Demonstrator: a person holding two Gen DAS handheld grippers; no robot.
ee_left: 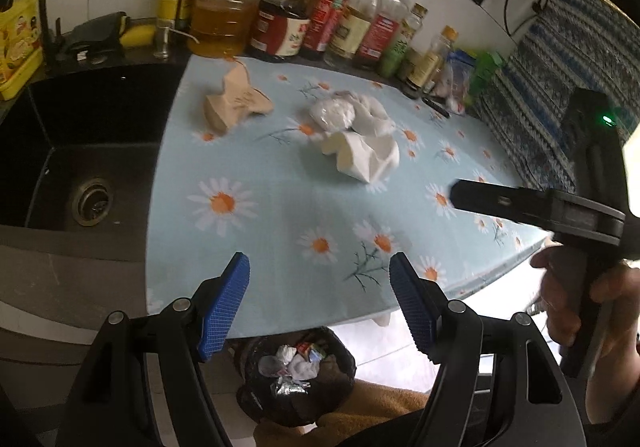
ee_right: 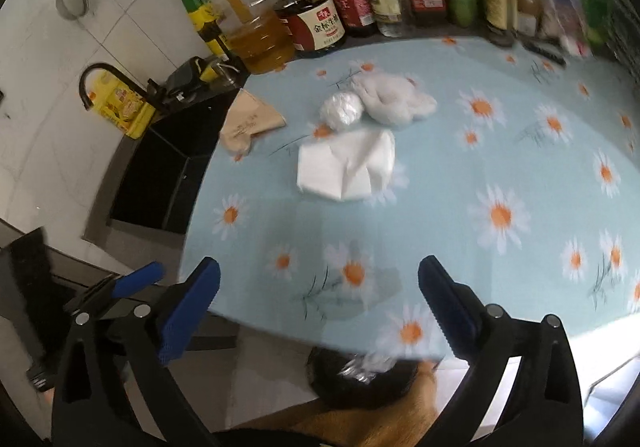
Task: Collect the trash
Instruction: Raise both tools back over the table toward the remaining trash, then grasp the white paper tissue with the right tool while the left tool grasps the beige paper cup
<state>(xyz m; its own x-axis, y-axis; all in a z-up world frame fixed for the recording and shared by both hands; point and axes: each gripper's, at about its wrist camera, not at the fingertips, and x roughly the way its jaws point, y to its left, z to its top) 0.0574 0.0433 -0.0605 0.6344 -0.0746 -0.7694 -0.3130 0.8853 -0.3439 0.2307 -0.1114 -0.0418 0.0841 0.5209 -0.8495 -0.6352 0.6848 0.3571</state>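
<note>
Reading 金标生抽 on red-labelled soy sauce bottle (ee_right: 316, 27) behind crumpled tissues (ee_right: 348, 163)

The left gripper (ee_left: 320, 267) and the right gripper (ee_right: 319, 271) look alike: black plastic frames with triangular cut-outs, round silver pivot screws, and blue, finely ribbed pads (ee_left: 224, 307) on the jaws. The left wrist view shows a green light (ee_left: 608, 120) on the right gripper's black body.
</note>
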